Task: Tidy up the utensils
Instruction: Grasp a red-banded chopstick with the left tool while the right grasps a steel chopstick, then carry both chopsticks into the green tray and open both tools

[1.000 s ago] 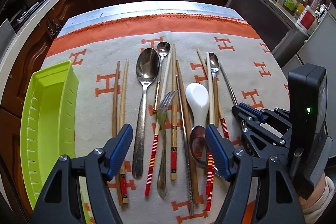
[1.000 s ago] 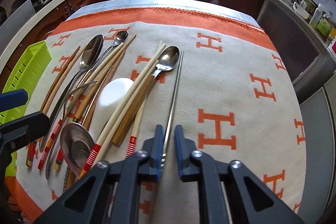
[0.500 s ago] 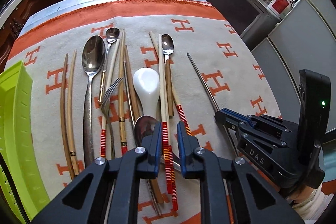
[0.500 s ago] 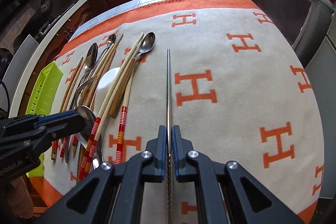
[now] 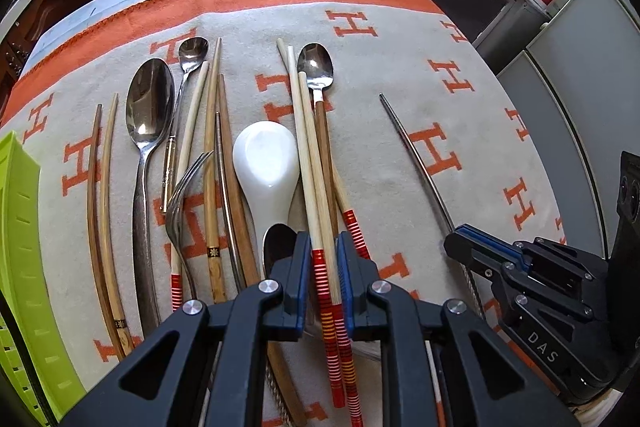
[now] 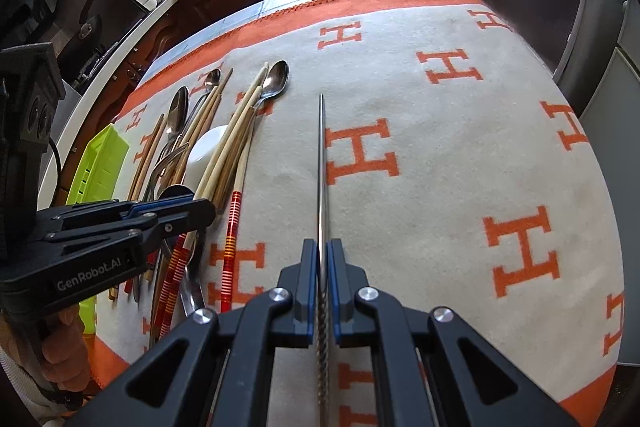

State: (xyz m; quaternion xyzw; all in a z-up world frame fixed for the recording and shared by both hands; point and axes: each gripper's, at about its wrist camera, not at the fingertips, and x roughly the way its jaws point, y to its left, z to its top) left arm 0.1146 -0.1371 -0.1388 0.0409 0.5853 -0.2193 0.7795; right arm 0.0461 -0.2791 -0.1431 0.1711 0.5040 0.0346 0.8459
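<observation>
A second ago the left gripper (image 5: pixel 323 277) gaped above the row; now it clamps two pale chopsticks (image 5: pixel 310 163) at their red-striped ends; the right gripper (image 6: pixel 323 281) has dragged its clamped metal chopstick (image 6: pixel 321 163) aside onto bare blanket (image 6: pixel 440 167); the green tray (image 5: pixel 20 247) shows nothing inside; only the right view shows a hand (image 6: pixel 60 351).
</observation>
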